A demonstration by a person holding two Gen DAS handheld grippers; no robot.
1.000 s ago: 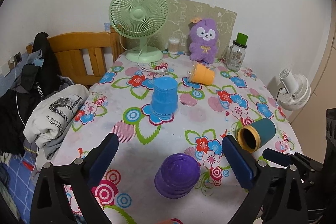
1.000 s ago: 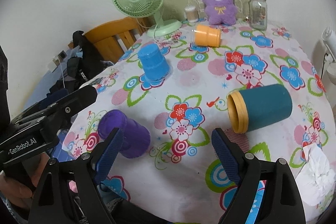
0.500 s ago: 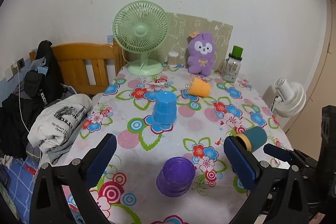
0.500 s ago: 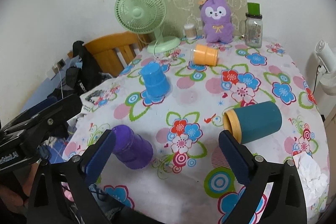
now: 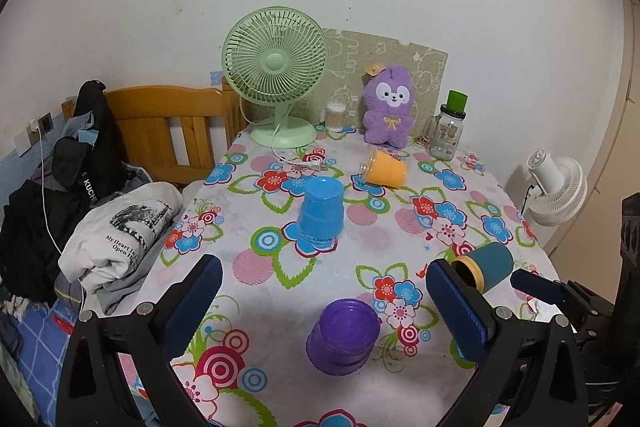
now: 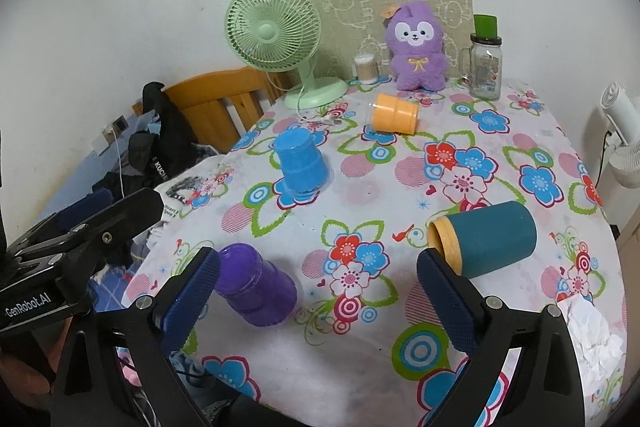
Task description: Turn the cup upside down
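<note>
Meanwhile, both grippers, left gripper (image 5: 318, 293) and right gripper (image 6: 318, 281), are hovering released, empty, above the near table edge, teal cup (image 6: 486, 245) lying sideways right.

Teal cup (image 6: 488, 243) sideways on tablecloth

Purple cup (image 5: 343, 335), blue cup (image 5: 321, 209), teal cup w/ yellow rim (image 6: 493, 239), floral tablecloth (image 6: 400, 195).
</note>
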